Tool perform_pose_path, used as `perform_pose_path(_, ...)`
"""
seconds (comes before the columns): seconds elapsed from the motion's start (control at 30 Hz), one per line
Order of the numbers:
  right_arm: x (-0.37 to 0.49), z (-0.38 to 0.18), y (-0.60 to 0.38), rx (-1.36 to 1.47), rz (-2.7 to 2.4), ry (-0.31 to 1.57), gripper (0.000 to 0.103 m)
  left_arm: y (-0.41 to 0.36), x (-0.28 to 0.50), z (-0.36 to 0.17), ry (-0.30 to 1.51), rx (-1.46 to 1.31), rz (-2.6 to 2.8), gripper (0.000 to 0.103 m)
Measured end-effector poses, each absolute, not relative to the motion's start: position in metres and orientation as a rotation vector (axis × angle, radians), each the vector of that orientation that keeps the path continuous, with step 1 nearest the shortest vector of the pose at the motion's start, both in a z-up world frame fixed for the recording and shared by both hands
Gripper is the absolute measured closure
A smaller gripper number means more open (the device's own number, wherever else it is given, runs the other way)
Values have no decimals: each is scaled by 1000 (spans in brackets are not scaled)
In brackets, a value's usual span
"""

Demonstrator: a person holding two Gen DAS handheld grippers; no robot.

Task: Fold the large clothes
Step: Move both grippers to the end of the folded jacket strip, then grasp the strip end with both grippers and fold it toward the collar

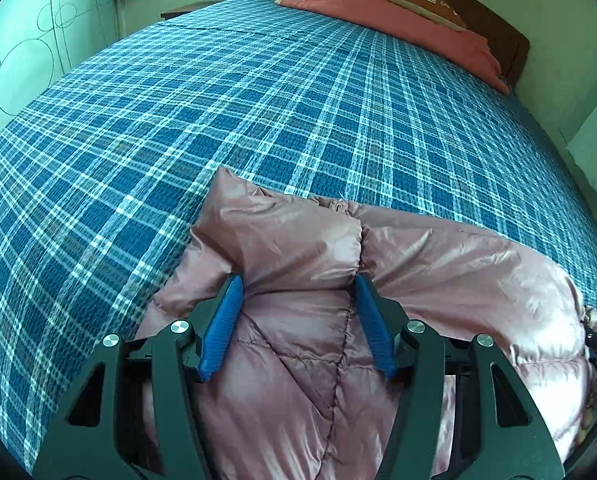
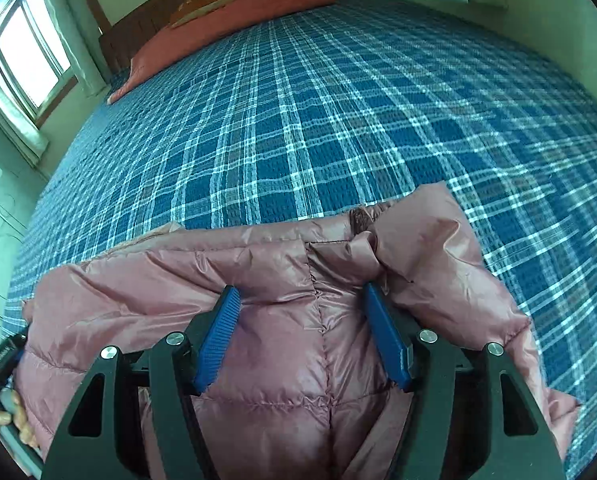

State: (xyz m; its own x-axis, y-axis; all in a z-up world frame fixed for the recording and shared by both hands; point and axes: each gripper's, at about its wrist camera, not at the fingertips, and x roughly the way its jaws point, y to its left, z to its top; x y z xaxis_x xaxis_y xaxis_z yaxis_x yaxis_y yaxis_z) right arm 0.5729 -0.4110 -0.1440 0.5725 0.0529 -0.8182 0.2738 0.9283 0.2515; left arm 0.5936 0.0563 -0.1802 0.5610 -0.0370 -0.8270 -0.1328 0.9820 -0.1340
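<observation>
A puffy pink quilted jacket (image 1: 438, 264) lies bunched on the near part of a bed with a blue plaid cover (image 1: 218, 120). My left gripper (image 1: 297, 280) is shut on a thick fold of the jacket, which bulges between and over its blue pads (image 1: 222, 320). In the right wrist view the same jacket (image 2: 138, 292) fills the space between the pads (image 2: 386, 340) of my right gripper (image 2: 301, 290), which is shut on another thick fold near a seam. One corner of the jacket (image 2: 430, 216) sticks up beyond the right gripper.
The plaid bed cover (image 2: 338, 120) stretches far ahead. At the head lie a folded pink blanket (image 1: 398, 20) and a brown cushion (image 1: 422, 4) against a wooden headboard. A window (image 2: 26, 52) is at the left in the right wrist view. A person's fingers (image 2: 2, 416) show at its edge.
</observation>
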Motion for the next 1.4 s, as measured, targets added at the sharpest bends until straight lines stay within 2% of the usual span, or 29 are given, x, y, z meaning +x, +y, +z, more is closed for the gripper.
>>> perform_pose_path(0.1, 568, -134, -410, 340, -147, 943, 39, 51, 595, -174, 970, -149, 66, 43)
perform_pose_path(0.2, 546, -117, -416, 352, -145, 895, 39, 65, 577, -163, 964, -232, 51, 43)
perform_pose_path(0.43, 435, -95, -455, 483, -139, 842, 39, 124, 488, -135, 920, -426, 103, 42)
perform_pose_path(0.63, 325, -106, -484, 642, -164, 810, 39, 185, 402, -135, 912, -620, 212, 42)
perform_pose_path(0.8, 259, -134, -476, 842, -129, 768, 39, 205, 326, -152, 900, -834, 219, 41)
perform_pose_path(0.97, 255, -165, -459, 1020, -48, 746, 39, 182, 296, -175, 860, -978, 131, 35)
perform_pose_path(1.03, 260, -170, -457, 1056, -46, 710, 39, 174, 301, -174, 833, -972, 126, 30)
perform_pose_path(1.23, 287, -172, -456, 1076, -88, 632, 36, 160, 339, -177, 777, -1011, 126, 26)
perform_pose_path(1.27, 290, -173, -455, 1071, -96, 627, 36, 159, 343, -179, 777, -1016, 144, 27)
perform_pose_path(1.33, 292, -172, -452, 1048, -115, 618, 40, 154, 349, -178, 777, -1006, 186, 37)
perform_pose_path(1.37, 293, -172, -452, 1034, -127, 618, 49, 152, 354, -177, 776, -993, 188, 47)
perform_pose_path(1.4, 295, -172, -451, 1031, -127, 621, 55, 149, 359, -177, 776, -981, 173, 63)
